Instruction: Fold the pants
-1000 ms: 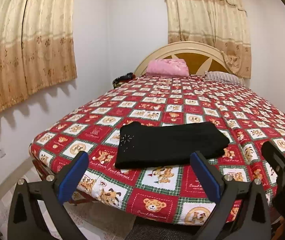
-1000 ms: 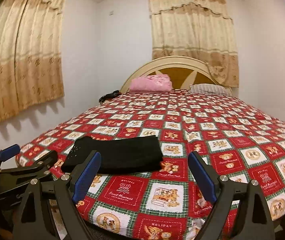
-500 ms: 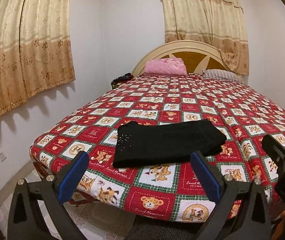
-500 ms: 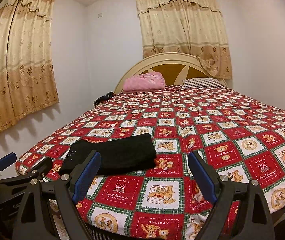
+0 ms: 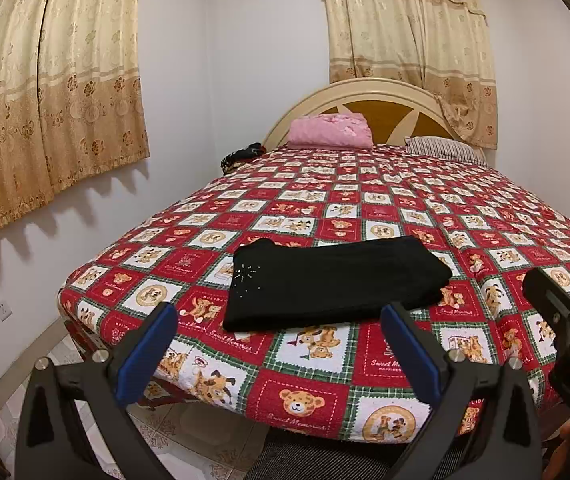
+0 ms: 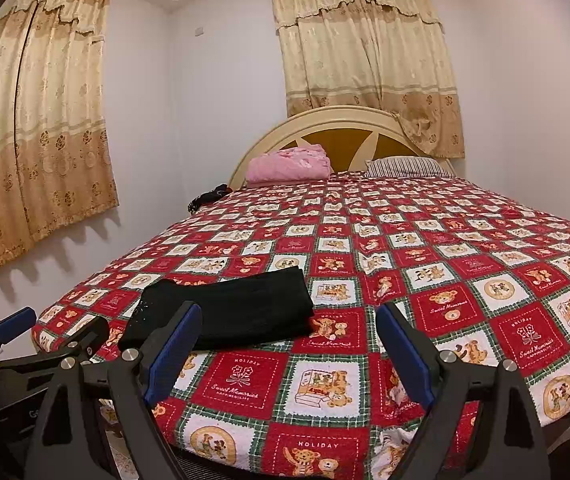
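Note:
The black pants lie folded into a flat rectangle near the foot of the bed, on the red teddy-bear quilt. They also show in the right wrist view. My left gripper is open and empty, held off the bed's foot edge, below the pants. My right gripper is open and empty, to the right of the pants. The right gripper shows at the right edge of the left wrist view. The left gripper shows at the left edge of the right wrist view.
A pink folded blanket and a striped pillow lie by the headboard. A dark item sits at the bed's far left corner. Curtains hang on the left wall. Tiled floor lies below the bed's foot.
Both grippers have drawn back and tilted up a little, so the pants sit lower and farther in both views. The pants have not moved.

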Demonstrator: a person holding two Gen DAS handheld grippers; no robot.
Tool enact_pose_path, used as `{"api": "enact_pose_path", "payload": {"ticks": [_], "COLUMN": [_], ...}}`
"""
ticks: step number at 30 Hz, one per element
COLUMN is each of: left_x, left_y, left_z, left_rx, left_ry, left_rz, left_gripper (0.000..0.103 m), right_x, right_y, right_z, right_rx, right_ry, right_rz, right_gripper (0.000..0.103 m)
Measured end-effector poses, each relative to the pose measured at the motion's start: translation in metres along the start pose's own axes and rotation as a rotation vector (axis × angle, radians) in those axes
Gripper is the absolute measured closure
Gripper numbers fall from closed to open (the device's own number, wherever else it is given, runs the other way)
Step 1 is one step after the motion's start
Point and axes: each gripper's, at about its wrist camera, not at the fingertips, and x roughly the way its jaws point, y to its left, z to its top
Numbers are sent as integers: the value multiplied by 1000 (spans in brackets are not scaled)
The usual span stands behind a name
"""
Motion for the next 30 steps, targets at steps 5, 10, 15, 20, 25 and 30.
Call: {"api": "enact_pose_path", "payload": {"ticks": [5, 10, 15, 20, 25, 30], "left_x": [0, 0, 1, 0, 0, 1], "left_y": [-1, -2, -1, -1, -1, 1], "left_z": [0, 0, -1, 0, -1, 0], "left_rx": [2, -3, -1, -1, -3, -3], "left_ry": [3, 8, 7, 7, 8, 3], "left_rz": [-1, -2, -3, -2, -1, -2], "left_gripper": [0, 0, 0, 0, 0, 0], "right_x": [0, -1, -1, -2, -2, -2], "right_y": [0, 1, 1, 2, 2, 3], "right_z": [-1, 0, 0, 0, 0, 0], "right_rx": [6, 5, 5, 3, 4, 3], "right_ry": [7, 3, 2, -2, -2, -5], "right_rz": [-2, -1, 0, 0, 0, -1], "right_gripper": [13, 13, 13, 13, 13, 13]}}
